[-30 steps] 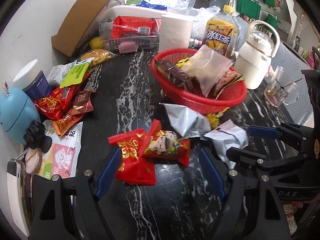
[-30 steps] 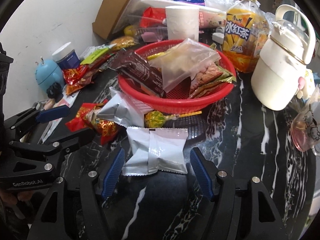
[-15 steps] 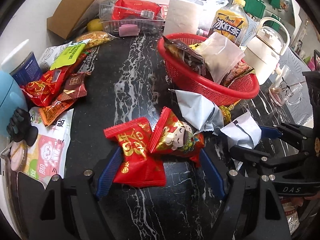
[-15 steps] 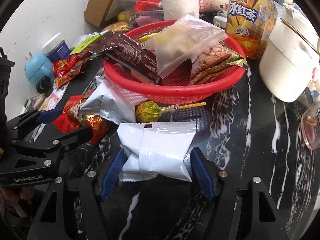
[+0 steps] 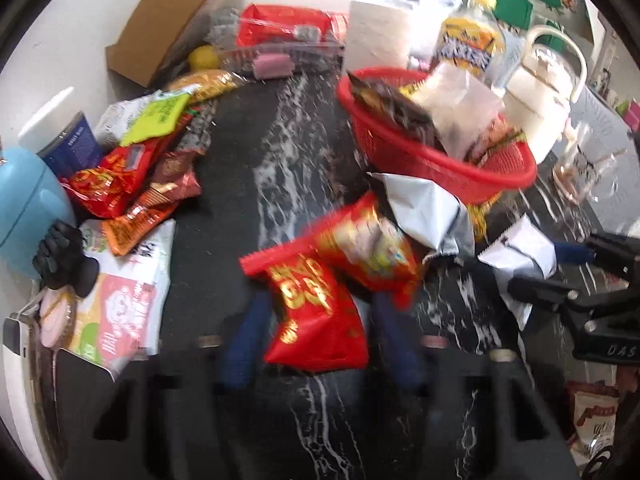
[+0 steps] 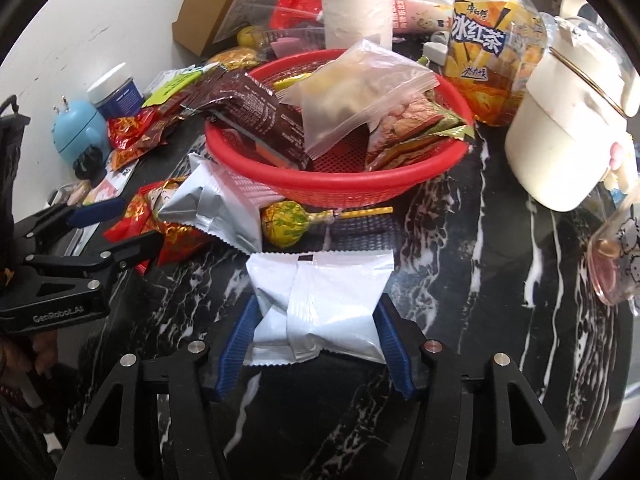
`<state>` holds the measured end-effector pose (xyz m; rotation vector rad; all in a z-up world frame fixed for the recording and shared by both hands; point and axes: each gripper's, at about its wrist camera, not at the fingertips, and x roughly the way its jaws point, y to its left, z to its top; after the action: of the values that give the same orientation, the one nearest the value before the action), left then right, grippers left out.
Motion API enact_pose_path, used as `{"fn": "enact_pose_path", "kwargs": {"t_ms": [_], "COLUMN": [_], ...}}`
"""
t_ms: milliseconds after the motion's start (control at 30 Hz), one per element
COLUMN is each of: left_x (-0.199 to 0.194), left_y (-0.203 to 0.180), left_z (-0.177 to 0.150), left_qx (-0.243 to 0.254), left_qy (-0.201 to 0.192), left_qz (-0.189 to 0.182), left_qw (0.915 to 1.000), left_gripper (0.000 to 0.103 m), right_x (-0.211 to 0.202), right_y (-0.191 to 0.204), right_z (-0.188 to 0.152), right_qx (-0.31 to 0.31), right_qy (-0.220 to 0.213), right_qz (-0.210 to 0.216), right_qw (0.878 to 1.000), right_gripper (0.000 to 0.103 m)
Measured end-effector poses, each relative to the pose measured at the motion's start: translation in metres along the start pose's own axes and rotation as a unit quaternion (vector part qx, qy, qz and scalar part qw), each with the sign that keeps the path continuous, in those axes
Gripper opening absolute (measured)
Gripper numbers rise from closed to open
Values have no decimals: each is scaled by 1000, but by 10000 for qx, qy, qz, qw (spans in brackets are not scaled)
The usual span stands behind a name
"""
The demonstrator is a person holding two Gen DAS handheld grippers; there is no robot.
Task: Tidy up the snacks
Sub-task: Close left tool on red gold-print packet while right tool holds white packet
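My left gripper (image 5: 320, 312) is closing, and its blue pads squeeze a crumpled red snack packet (image 5: 316, 320) with gold print on the black marble table. A second red packet (image 5: 368, 248) with a cartoon figure leans on it. My right gripper (image 6: 316, 304) is also closing, with its pads pressing the sides of a bunched white packet (image 6: 320, 300). The red basket (image 6: 340, 190) with several snacks stands just beyond. A silver packet (image 6: 216, 208) and a lollipop (image 6: 286, 224) lie against its front. The left view is blurred.
A white kettle (image 6: 560, 132), an iced-tea bottle (image 6: 492, 52) and a glass cup (image 6: 616, 256) stand to the right. Behind the basket are a tissue roll (image 6: 356, 16) and a cardboard box (image 5: 172, 28). Loose snacks (image 5: 128, 184) and a blue figure (image 6: 78, 132) crowd the left edge.
Both pairs of jaws have drawn in. The red packets now bunch up between the left pads, and the white packet has crumpled between the right pads.
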<state>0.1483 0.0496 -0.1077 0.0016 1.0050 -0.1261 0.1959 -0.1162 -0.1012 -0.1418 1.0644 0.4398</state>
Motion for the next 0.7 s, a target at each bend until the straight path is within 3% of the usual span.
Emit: {"fn": "enact_pose_path", "kwargs": {"t_ms": [133, 700], "left_x": [-3, -32], "left_y": [-6, -39], "left_z": [-3, -39], "left_qx": [136, 299], "left_qy": [-49, 150], "left_qz": [49, -664], "left_qw": [9999, 9972], "left_gripper": [42, 41], "right_x": [-3, -25], "right_y": [2, -9], "right_z": [-4, -39], "right_qx": [-89, -87], "right_qy": [-30, -72], "right_qz": [1, 25], "right_qw": [10000, 9999], "right_gripper": [55, 54]}}
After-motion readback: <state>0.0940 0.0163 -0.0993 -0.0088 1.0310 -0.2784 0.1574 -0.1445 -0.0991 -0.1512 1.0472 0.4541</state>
